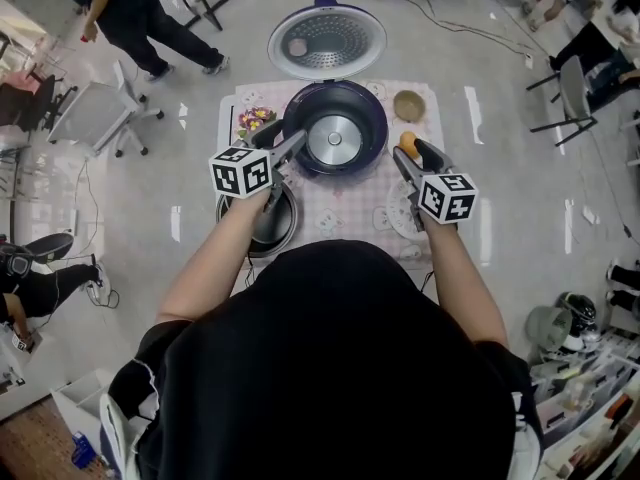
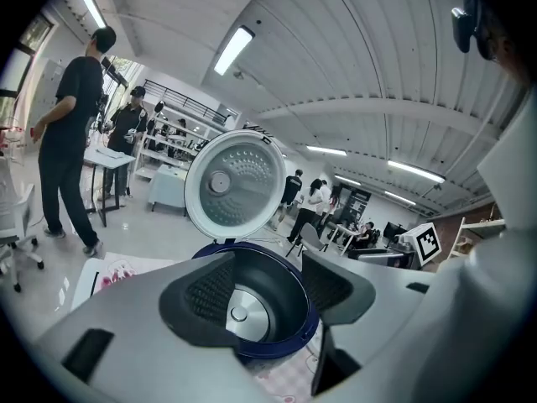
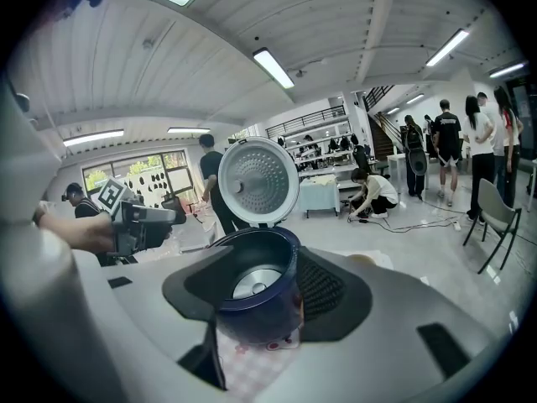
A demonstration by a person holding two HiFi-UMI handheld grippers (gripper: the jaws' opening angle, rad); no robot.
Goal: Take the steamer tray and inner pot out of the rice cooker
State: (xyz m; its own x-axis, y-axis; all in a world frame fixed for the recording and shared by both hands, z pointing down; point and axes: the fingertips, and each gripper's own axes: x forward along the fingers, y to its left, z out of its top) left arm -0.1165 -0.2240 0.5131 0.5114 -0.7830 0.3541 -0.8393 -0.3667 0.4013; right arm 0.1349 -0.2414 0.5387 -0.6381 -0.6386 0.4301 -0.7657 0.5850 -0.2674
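Lower left of centre: inner pot (image 1: 284,226), mouth up, under left gripper (image 1: 283,144), jaws spread, empty. Centre: open rice cooker (image 1: 300,108) between both grippers, lid (image 1: 327,40) tipped back toward frame top. Right of centre: right gripper (image 1: 413,158), jaws spread, empty.

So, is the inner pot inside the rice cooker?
No, the rice cooker stands open with only its bare heating plate showing inside.

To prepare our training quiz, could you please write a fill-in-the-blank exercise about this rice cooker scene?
1. The dark blue round rice cooker has its white lid ____.
2. The left gripper and right gripper both hold ____.
3. In the head view, the round metal inner pot stands beside the ____ gripper.
Missing words: open; nothing; left.
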